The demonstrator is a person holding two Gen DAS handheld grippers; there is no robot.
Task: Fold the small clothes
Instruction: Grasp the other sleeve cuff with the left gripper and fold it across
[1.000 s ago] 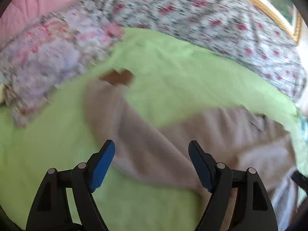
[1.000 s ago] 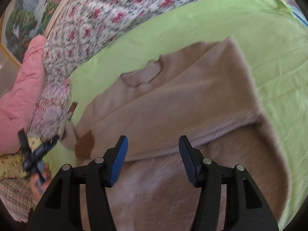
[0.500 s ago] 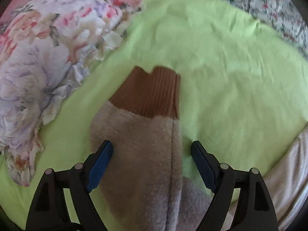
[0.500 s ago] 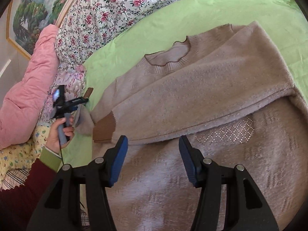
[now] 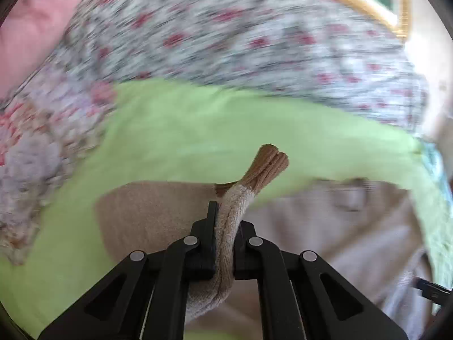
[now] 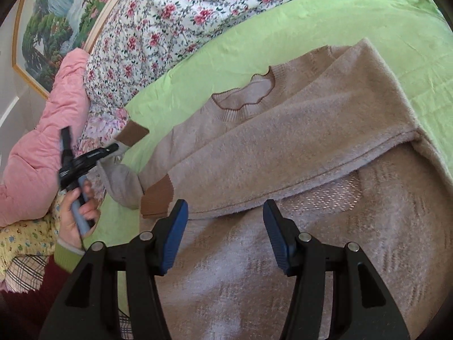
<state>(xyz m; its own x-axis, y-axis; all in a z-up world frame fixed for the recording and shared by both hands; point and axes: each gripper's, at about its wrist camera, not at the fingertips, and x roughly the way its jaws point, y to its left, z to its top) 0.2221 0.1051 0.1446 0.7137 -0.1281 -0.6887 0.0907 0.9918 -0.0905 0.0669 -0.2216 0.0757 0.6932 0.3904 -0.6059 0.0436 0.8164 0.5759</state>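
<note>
A beige knitted sweater (image 6: 297,153) lies spread on a lime-green sheet (image 6: 354,14), its scalloped brown-edged neckline (image 6: 243,96) toward the far side. 1 sleeve (image 6: 254,170) is folded across the body, ending in a brown ribbed cuff (image 6: 157,198) near the right gripper's left fingertip. The other sleeve (image 5: 226,240) is lifted off the sheet: the left gripper (image 5: 223,243) has its jaws clamped on it just below its brown cuff (image 5: 266,167), which sticks up past the black fingers. In the right wrist view that same gripper (image 6: 85,161) is held in a person's hand (image 6: 76,212) at the left edge of the sheet, the sleeve hanging from it to the sweater's shoulder.

The right gripper (image 6: 225,232) hovers over the sweater's lower body, its 2 blue-padded jaws apart with nothing between them.

Beyond the sheet lie a floral quilt (image 6: 175,22), a pink padded cover (image 6: 36,147) and a framed landscape painting (image 6: 59,14).
</note>
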